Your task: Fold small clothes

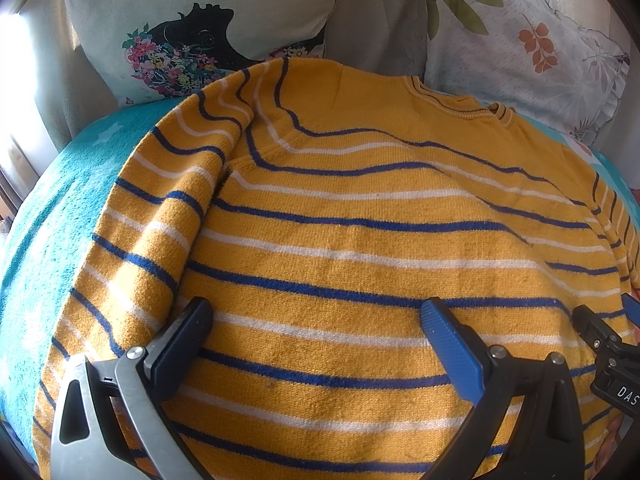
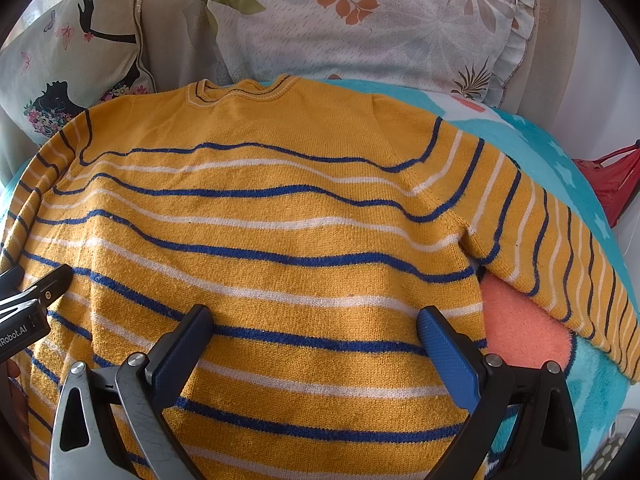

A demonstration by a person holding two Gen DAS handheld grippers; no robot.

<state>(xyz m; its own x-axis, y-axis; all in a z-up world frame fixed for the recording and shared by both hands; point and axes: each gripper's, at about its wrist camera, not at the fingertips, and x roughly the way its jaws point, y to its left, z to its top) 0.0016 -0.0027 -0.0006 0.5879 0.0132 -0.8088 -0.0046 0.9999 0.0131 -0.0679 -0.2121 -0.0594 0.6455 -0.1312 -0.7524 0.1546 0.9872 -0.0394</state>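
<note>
Fuzzy knitted mustard sweater [image 2: 272,240], blue and white striped, lies flat on a plush teal blanket [image 2: 560,152]; its hem is cut off below. Left gripper [image 1: 316,320] and right gripper [image 2: 316,320] hover wide apart, empty. Printed cushions [image 2: 360,20] behind.

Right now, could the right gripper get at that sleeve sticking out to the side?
Probably yes. The right gripper is open above the sweater, and the sleeve lies flat on the blanket with nothing on it.
</note>
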